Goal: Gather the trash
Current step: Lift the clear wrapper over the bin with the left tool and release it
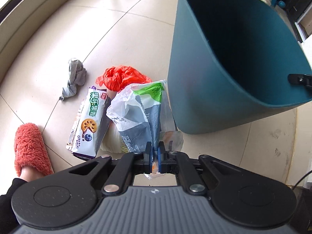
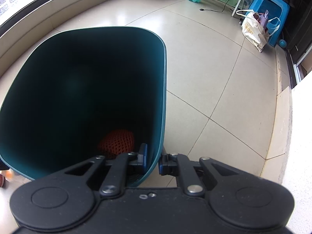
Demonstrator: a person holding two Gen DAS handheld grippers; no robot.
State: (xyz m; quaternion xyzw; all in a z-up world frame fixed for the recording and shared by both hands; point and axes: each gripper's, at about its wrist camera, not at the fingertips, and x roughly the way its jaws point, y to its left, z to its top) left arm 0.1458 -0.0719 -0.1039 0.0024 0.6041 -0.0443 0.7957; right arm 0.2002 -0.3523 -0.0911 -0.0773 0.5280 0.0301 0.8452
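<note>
Left wrist view: the left tongs (image 1: 154, 157) are clenched on a plastic bag (image 1: 136, 113) at lower centre, its length running away from them over the floor litter. The bin (image 1: 195, 89) stands just right of the bag, mouth tilted toward it. The right tongs (image 2: 152, 160) clasp the bin's rim, steadying it.

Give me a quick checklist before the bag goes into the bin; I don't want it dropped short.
1. Left tool shut on the plastic bag: ok.
2. Right tool clamped on the bin rim: ok.
3. Bin mouth open: ok.
4. Room inside; only an orange mesh item visible: ok.
5. Bag over the opening: not ok, it is beside the bin.
6. Bag free of the biscuit pack: cannot tell.
</note>
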